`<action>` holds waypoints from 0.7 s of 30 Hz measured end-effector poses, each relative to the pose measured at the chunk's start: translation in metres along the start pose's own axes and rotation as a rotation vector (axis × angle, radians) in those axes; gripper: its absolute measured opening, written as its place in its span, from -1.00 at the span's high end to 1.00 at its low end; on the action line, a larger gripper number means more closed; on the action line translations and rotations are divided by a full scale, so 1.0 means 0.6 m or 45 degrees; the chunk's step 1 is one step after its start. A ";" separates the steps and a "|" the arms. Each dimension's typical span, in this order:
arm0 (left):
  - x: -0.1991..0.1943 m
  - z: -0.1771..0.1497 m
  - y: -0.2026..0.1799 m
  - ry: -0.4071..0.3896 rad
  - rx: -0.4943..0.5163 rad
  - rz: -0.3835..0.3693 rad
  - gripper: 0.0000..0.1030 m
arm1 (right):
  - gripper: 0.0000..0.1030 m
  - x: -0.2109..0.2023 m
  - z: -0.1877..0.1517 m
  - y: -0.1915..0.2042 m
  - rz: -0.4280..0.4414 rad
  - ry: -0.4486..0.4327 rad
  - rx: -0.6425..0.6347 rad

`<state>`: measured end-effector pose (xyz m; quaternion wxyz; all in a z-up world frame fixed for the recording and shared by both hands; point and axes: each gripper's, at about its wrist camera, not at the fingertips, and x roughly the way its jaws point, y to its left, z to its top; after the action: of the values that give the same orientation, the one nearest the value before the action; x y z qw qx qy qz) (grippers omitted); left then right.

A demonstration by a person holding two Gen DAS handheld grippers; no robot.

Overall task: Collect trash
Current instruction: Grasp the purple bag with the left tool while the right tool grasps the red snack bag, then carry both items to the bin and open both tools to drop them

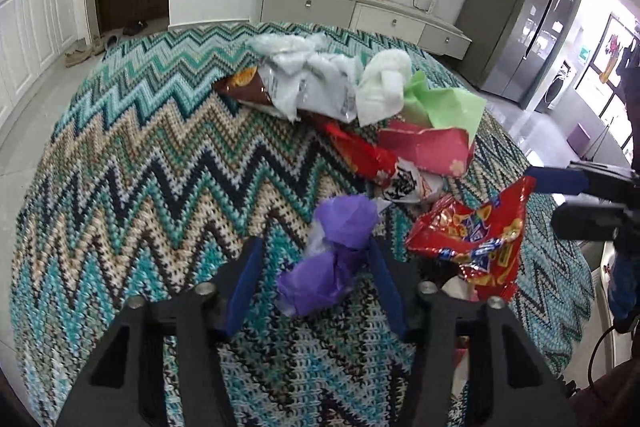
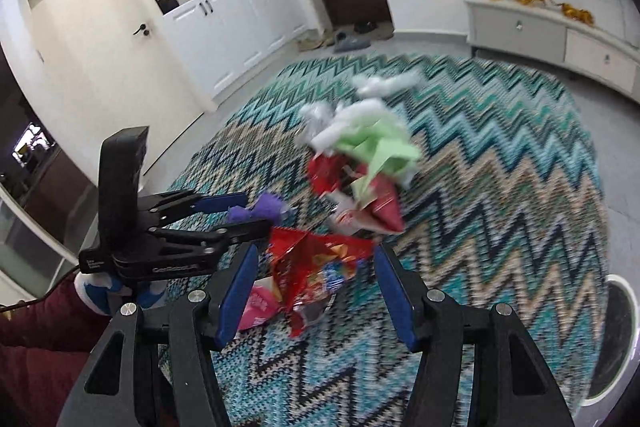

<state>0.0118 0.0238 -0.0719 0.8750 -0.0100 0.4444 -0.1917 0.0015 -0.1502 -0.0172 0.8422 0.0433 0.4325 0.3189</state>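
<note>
A crumpled purple paper point(image 1: 332, 259) lies on the zigzag-knit tablecloth point(image 1: 120, 167) between the fingers of my left gripper point(image 1: 314, 283). Its right pad touches the paper and its left pad stands clear, so the gripper is open. In the right wrist view the left gripper point(image 2: 256, 214) has the purple paper point(image 2: 262, 207) at its fingertips. My right gripper point(image 2: 316, 291) is open around a red snack wrapper point(image 2: 316, 263), with no firm press visible. That wrapper point(image 1: 472, 239) sits just left of the right gripper point(image 1: 544, 197) in the left wrist view.
More trash is piled beyond: white tissues point(image 1: 340, 75), green paper point(image 1: 444, 103), a red envelope point(image 1: 428, 147), a brown wrapper point(image 1: 248, 87), a pink scrap point(image 2: 256, 307). A white-rimmed round container point(image 2: 616, 339) stands beside the table. A maroon sleeve point(image 2: 36, 331) is at the lower left.
</note>
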 end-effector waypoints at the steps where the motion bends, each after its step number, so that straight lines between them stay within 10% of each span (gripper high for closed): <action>1: 0.001 -0.001 0.000 0.003 -0.001 -0.001 0.19 | -0.12 0.008 0.000 0.001 0.014 0.016 0.001; 9: -0.014 -0.006 -0.006 -0.035 0.007 0.015 0.44 | 0.61 0.055 -0.005 0.017 0.089 0.079 -0.034; 21: -0.081 0.026 -0.017 -0.136 -0.039 0.033 0.44 | 0.69 -0.041 0.010 -0.001 0.082 -0.133 -0.075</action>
<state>-0.0049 0.0289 -0.0230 0.8997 -0.0277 0.3999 -0.1727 -0.0039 -0.1636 0.0036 0.8539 0.0491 0.3767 0.3558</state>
